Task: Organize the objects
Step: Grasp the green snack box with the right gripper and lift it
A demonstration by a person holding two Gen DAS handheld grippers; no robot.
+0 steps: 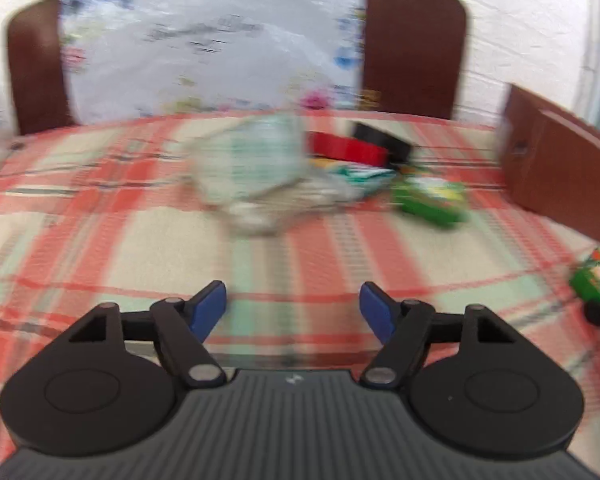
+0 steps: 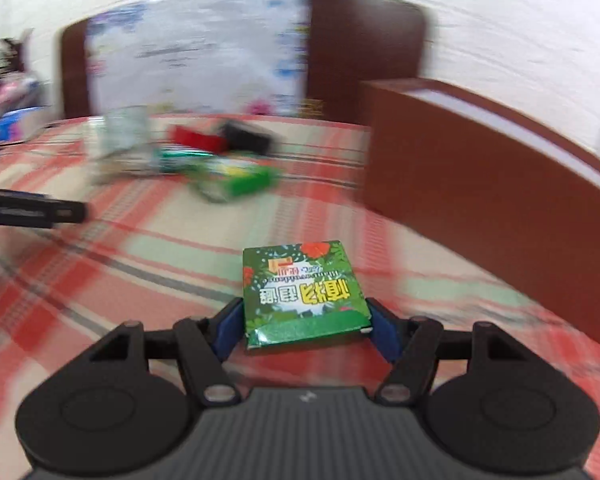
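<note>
My right gripper [image 2: 305,320] is shut on a green packet [image 2: 300,292] with flowers and printed characters, held above the plaid cloth [image 2: 140,280]. The same packet shows at the right edge of the left wrist view [image 1: 596,280]. My left gripper [image 1: 293,312] is open and empty above the cloth [image 1: 100,240]; its finger shows at the left of the right wrist view [image 2: 32,210]. Farther back lie a clear plastic bag [image 1: 256,168], another green packet [image 1: 432,200], a red box [image 1: 348,148] and a black box [image 1: 384,140]. Both views are blurred.
A brown wooden box [image 2: 480,184] stands at the right, also in the left wrist view [image 1: 560,176]. A headboard with a flowered plastic sheet [image 1: 212,40] is at the back. Small items [image 2: 12,104] sit at far left.
</note>
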